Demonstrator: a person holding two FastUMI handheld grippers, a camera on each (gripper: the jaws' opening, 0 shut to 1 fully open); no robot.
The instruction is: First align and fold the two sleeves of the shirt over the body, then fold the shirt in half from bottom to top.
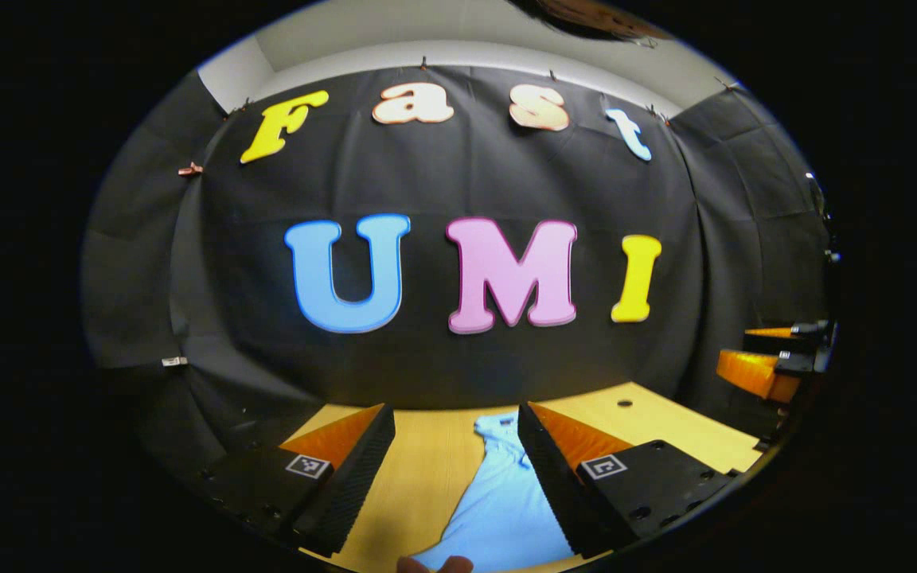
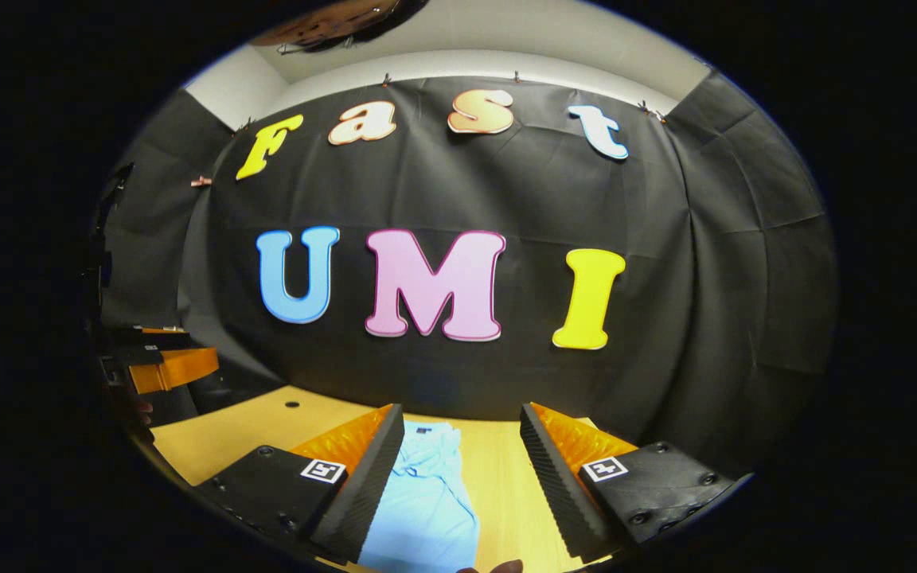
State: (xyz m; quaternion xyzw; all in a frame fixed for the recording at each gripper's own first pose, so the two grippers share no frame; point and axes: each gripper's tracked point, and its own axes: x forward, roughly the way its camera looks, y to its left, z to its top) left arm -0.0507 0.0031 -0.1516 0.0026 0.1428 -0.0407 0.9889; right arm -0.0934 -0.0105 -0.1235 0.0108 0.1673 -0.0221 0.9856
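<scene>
**Both tools held spread above the worktop, light blue shirt lying flat below**

In the left gripper view the left tool has its two fingers spread wide, with nothing between them but air. Below the gap lies the shirt, light blue, flat on the pale wooden worktop. Its collar end points to the far side, toward the black cloth wall, and its body widens toward the near edge of the view. The right-hand finger hides part of the shirt's right side. At the far right of this view the right tool is held off the worktop's edge, well apart from the shirt; its opening cannot be judged from here.

In the right gripper view the right tool is likewise spread, gripping nothing. The shirt lies beneath and runs along the inner edge of the left-hand finger, collar at the far end, with bare worktop between the fabric and the right-hand finger. The cloth looks a little rumpled near the collar. At the left edge the left tool is in sight above the worktop's near-left corner.
</scene>
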